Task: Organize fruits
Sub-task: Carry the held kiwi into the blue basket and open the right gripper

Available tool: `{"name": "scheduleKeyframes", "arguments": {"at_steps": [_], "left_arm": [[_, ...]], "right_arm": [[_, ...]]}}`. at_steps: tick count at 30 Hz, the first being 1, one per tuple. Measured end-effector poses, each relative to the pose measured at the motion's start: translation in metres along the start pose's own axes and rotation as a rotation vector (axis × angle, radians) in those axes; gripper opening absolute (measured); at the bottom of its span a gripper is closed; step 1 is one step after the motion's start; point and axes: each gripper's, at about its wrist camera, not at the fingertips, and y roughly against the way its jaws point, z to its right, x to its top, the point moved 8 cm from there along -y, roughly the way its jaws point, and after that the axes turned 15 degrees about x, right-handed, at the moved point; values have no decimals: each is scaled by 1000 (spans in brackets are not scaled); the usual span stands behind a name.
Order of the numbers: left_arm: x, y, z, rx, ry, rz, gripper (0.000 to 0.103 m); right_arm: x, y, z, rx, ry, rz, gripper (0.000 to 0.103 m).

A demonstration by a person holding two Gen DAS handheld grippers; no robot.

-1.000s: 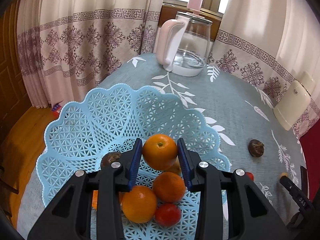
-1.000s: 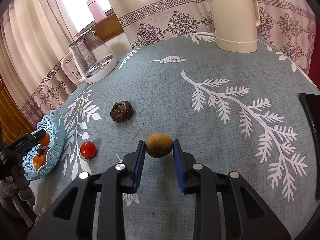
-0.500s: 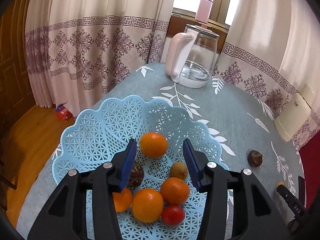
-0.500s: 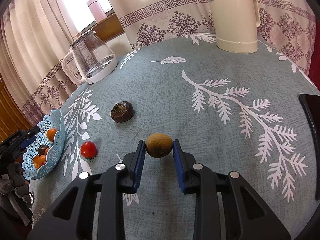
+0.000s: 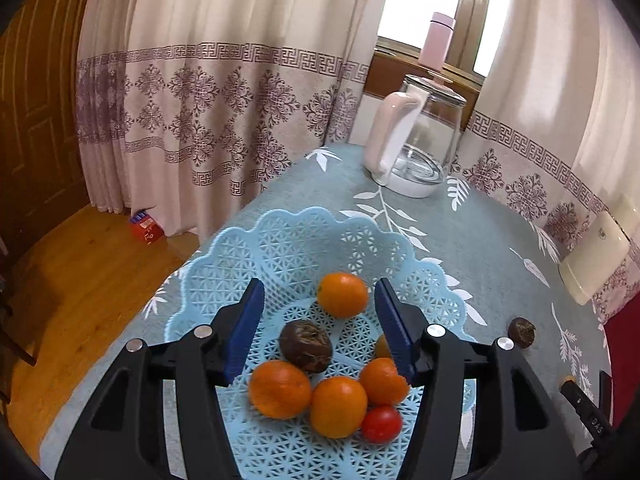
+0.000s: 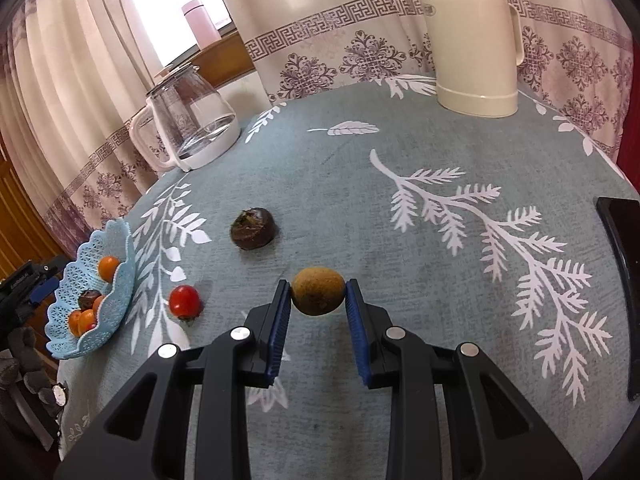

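A light blue lattice basket sits at the table's left edge and holds several oranges, a dark brown fruit and a red tomato. My left gripper hovers open over the basket, with nothing between its fingers. The farthest orange lies in the basket just beyond the fingertips. In the right wrist view my right gripper is shut on a brown kiwi just above the tablecloth. A second dark brown fruit and a loose tomato lie on the cloth.
A glass kettle with a pink handle stands at the back of the table. A cream thermos jug stands at the far right. A dark flat object lies at the right edge. Curtains hang behind; wooden floor lies left of the table.
My left gripper opened and let the orange down into the basket, then drew back and up. The right gripper stayed still with the kiwi.
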Motion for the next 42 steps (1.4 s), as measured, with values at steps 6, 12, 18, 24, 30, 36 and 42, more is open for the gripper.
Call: {"name": "scheduleKeyframes", "arguments": {"at_steps": [6,12,18,24,30,36,42], "left_arm": [[-4,-3,-13,16,29,-2,59],[-5,-4,-16,11,38,0,60],[-7,-4,-23,28,39,24,61],[-8,-7,-34,32,55,28,61],[-7,-5,-37,21,53,39,65],[-2,3,-37,7,56,60,69],[-2,6,-37,-1,57,63,69]], "right_arm": [[-5,-2,-29,38,59,-23,29],[-2,-9,-70,105,116,-45,29],[-1,-23,-117,161,197,-71,29],[-2,-42,-162,208,281,-104,29],[-1,-57,-196,240,328,-121,29],[-5,-73,-211,241,353,-142,29],[-5,-73,-207,227,340,-142,29]]}}
